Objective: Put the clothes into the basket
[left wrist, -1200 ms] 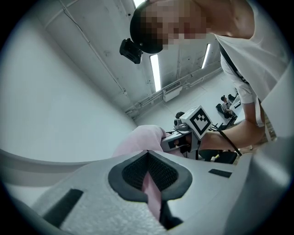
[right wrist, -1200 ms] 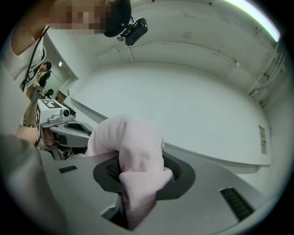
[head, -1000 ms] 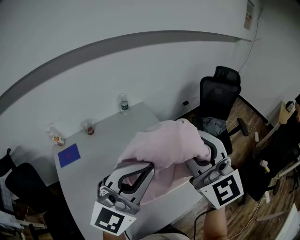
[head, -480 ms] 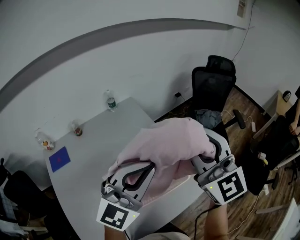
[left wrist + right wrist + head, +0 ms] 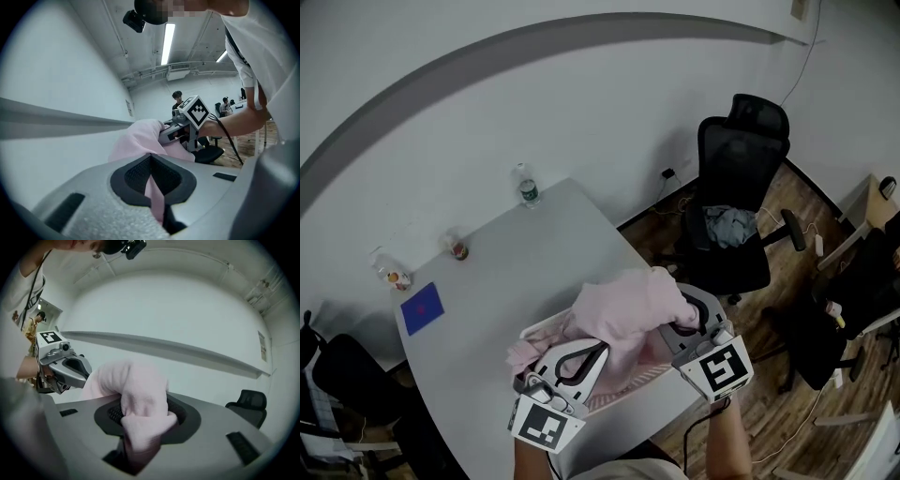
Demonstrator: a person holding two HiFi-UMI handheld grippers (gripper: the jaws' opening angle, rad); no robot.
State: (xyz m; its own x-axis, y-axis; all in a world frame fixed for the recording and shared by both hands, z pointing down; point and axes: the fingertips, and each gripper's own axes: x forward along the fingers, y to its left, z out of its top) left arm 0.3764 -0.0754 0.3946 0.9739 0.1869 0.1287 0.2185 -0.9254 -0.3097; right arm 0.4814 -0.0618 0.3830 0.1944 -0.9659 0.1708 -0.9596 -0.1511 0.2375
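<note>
A pale pink garment (image 5: 623, 309) hangs bunched in a soft hump just above the basket (image 5: 633, 382), its lower folds trailing inside and filling the left side. The basket, pale with a ribbed wall, stands upright at the near right edge of the grey table (image 5: 506, 272).

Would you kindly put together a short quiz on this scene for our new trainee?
1. True or false: the left gripper and the right gripper are both shut on the pink garment.
2. What lies on the black chair? A) a grey cloth B) a laptop C) a backpack
3. What colour is the flat square on the table?
Key: 1 true, though the right gripper's jaws have just opened slightly, garment between them; 2 A; 3 blue.
</note>
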